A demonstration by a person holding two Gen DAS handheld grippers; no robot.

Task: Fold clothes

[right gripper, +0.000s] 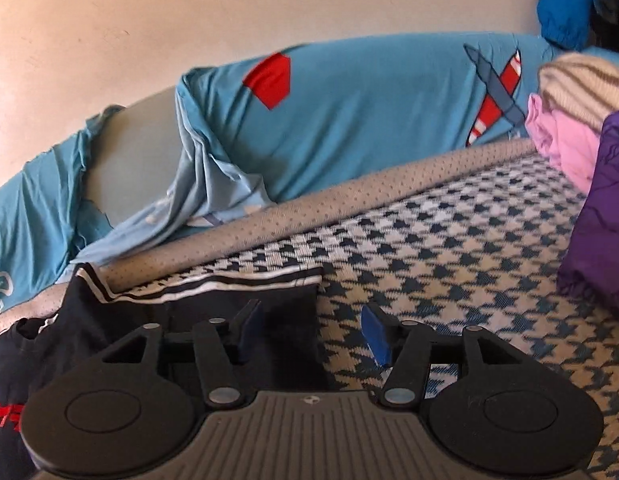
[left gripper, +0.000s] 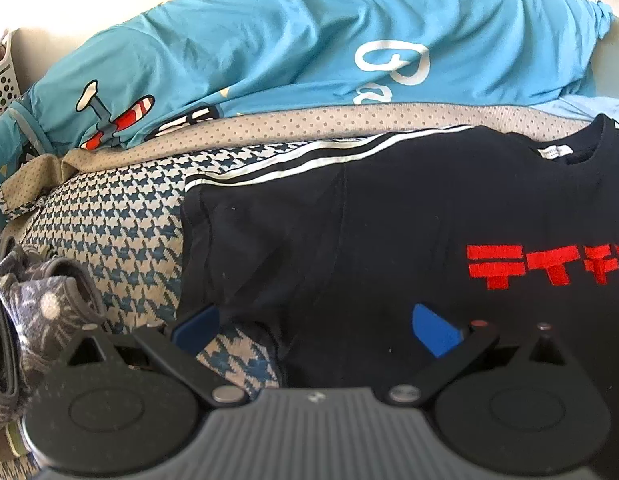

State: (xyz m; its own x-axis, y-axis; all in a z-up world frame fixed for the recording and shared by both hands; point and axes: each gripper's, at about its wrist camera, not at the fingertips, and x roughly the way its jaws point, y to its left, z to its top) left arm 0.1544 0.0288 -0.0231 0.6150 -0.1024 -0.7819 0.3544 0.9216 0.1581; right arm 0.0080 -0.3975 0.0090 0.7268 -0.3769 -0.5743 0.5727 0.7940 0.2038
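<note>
A houndstooth blanket (left gripper: 121,220) in dark teal and cream covers the working surface, edged by a band of grey dotted mesh (left gripper: 309,120) that curves across the middle of both views. Beyond that band lies a turquoise sheet (left gripper: 293,40) printed with white letters and red-and-white cartoon shapes, and behind it a plain cream wall (right gripper: 149,20) fills the upper part of the right wrist view. The black T-shirt (left gripper: 389,220) with red embroidered characters lies flat on the blanket, filling the centre and right of the left wrist view, its white-striped edge toward the mesh. The left gripper (left gripper: 315,326) stands wide open, its 2 blue pads straddling the shirt's lower left part without pinching it. The right gripper (right gripper: 313,332) is parted too, with nothing clamped, over the shirt's edge and the blanket. A purple quilted garment (right gripper: 597,208), pink cloth (right gripper: 557,144) and striped knit (right gripper: 581,84) pile at right; a white perforated basket (left gripper: 3,80) sits far left.
</note>
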